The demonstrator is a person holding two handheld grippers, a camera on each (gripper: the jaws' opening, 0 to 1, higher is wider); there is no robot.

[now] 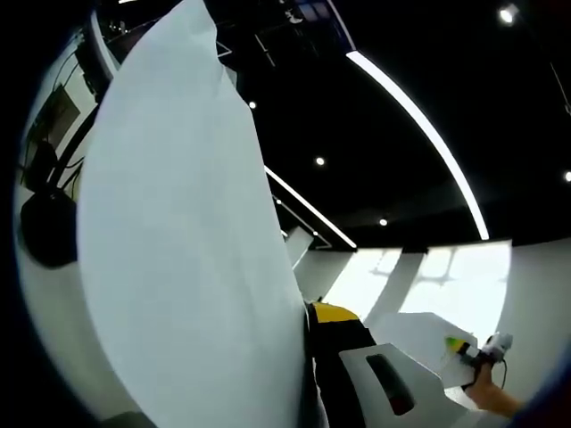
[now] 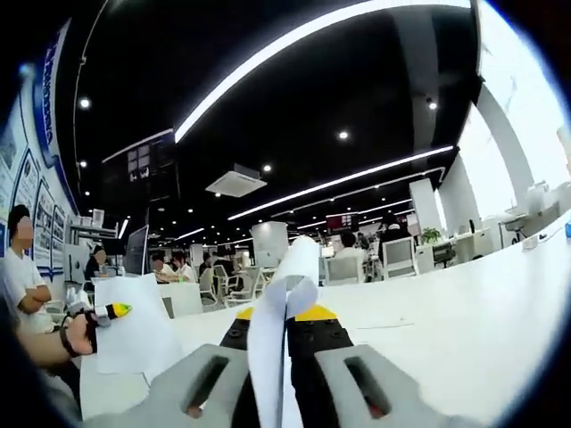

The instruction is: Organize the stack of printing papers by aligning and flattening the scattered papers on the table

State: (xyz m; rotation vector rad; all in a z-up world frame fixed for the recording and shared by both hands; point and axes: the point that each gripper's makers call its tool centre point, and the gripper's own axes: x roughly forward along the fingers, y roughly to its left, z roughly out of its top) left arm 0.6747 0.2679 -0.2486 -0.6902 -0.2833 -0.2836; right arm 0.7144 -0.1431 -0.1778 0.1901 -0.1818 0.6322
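Right gripper view: right tool [image 2: 287, 343] clamps paper [image 2: 272, 343] above table [image 2: 464, 303].

No text, label, brand or number can be read. Wall posters [image 2: 20, 169] at the far left and a hanging screen [image 2: 143, 163] are seen in the right gripper view, but their print is too small and blurred.

A white table [image 2: 464, 312] with a paper sheet [image 2: 134, 334] near its edge
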